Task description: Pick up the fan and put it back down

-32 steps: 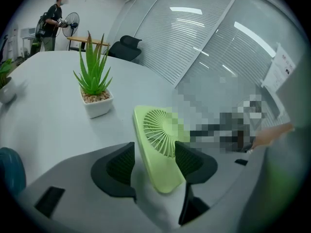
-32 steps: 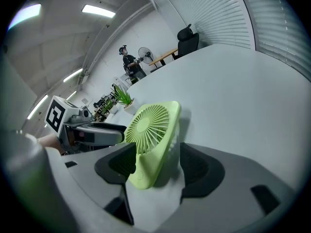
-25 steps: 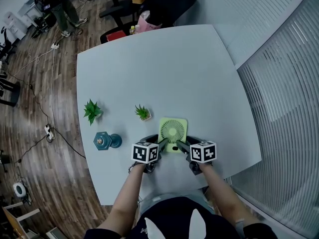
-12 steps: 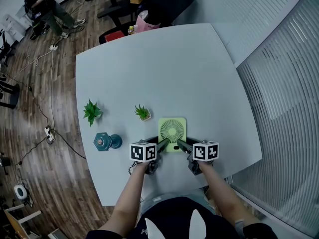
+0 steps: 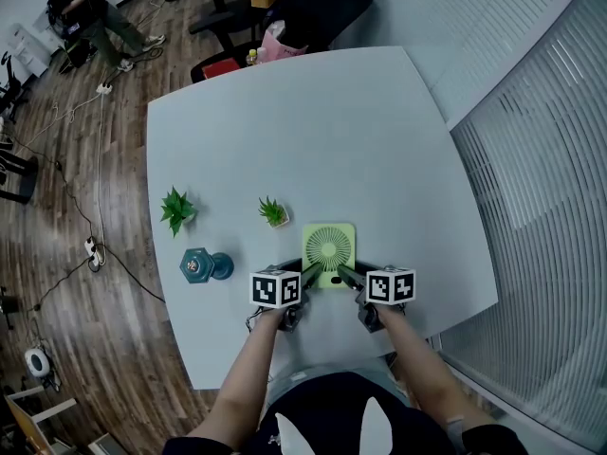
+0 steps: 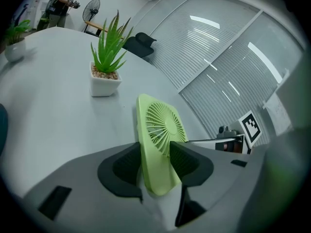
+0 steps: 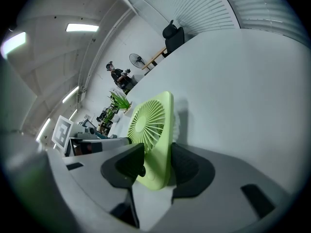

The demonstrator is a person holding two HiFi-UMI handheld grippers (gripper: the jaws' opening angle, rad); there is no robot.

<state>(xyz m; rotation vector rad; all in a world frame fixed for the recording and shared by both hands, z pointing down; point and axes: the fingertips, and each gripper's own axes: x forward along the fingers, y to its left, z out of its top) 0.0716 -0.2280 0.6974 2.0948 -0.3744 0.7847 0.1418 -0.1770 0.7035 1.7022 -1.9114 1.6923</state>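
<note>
A light green square fan stands on the white table close to its near edge, grille facing me. My left gripper is at the fan's lower left corner and my right gripper at its lower right corner. In the left gripper view the fan sits between the closing jaws of the left gripper, dark pads against its front and back. In the right gripper view the fan is likewise between the closing jaws of the right gripper, pads touching both faces.
A small potted plant stands just left of the fan, a second plant farther left, and a teal object near my left gripper. A black chair is at the table's far edge. A person stands far off.
Both pairs of jaws have drawn in on the fan's lower corners. The hands and the fan have stayed where they were.
</note>
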